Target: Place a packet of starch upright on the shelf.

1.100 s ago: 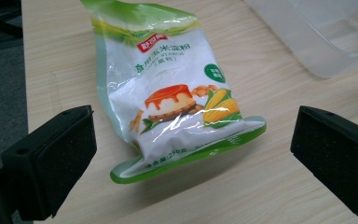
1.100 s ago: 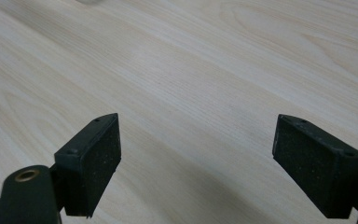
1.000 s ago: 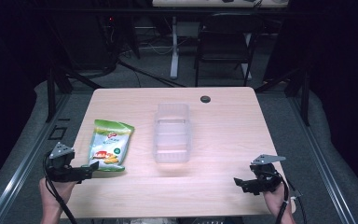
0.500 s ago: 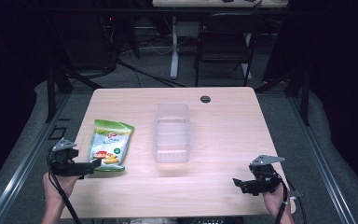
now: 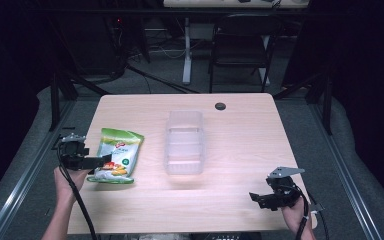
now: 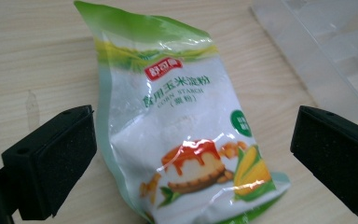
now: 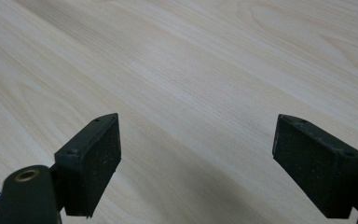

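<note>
One corn starch bag [image 5: 116,156] is lying flat on the table [image 5: 230,210], left of centre, with its long axis running roughly away from the person. Its near end is sitting directly in front of the left gripper [image 5: 96,163]. In the left gripper view the bag [image 6: 182,140] is being framed between the two black jaws, which are being held wide apart, one on each side of its lower half. Nothing is being gripped; jaw-to-bag contact is not being shown, though from the high view the jaw tips are probably just reaching the bag's near left edge, which is hard to tell at that resolution.

One clear plastic container [image 5: 184,143] is standing just right of the bag, open side up, near but apart from it, and looks to be empty.

The right gripper [image 5: 261,199] is being held low at the near right corner, well apart from the bag and container. Its jaws are also spread wide, with bare tabletop [image 7: 191,70] between them and nothing held.

The left gripper is clearly the nearer one; a short push forward along the bag's long axis is likely all that is being called for before closing.

Count: one bag, one container, two grippers, one small dark round disc [image 5: 220,106] at the far edge.
</note>
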`<state>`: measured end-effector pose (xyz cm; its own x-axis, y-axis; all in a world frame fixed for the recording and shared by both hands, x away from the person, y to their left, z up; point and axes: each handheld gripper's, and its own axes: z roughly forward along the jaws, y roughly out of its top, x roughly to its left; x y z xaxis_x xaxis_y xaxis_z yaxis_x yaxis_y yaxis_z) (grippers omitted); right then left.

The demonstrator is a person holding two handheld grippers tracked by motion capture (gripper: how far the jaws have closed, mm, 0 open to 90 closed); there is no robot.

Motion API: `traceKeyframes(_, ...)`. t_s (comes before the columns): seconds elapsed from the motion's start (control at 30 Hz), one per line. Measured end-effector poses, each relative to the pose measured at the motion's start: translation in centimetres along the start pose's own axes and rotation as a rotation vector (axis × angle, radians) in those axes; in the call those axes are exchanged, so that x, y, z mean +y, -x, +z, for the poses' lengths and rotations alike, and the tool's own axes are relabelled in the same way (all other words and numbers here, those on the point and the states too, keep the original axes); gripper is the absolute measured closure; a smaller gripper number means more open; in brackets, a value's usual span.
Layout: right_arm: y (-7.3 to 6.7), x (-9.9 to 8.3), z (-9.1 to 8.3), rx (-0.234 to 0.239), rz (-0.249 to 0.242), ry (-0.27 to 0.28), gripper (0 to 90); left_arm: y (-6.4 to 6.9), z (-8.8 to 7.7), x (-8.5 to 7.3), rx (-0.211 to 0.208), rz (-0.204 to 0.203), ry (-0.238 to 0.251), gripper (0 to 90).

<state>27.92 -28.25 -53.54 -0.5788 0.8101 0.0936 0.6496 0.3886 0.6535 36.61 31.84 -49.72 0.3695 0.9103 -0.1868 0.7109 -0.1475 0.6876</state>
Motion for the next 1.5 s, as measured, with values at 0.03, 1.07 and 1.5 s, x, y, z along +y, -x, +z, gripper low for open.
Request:
traceKeyframes(0.03, 0.0, 0.0, 0.0, 0.0, 0.0, 0.0, 14.8, -0.2, 0.2, 0.2, 0.013, -0.006, 0.01, 0.9)
traceKeyframes(1.07, -0.5, 0.1, 0.1, 0.008, -0.033, -0.011, 14.8, -5.6, 5.4, 1.6, -0.06, -0.133, -0.041, 5.1)
traceKeyframes(1.5, -0.5, 0.1, 0.1, 0.01, -0.032, -0.014, 14.8, -6.5, 6.8, 1.1, -0.093, -0.185, -0.054, 25.6)
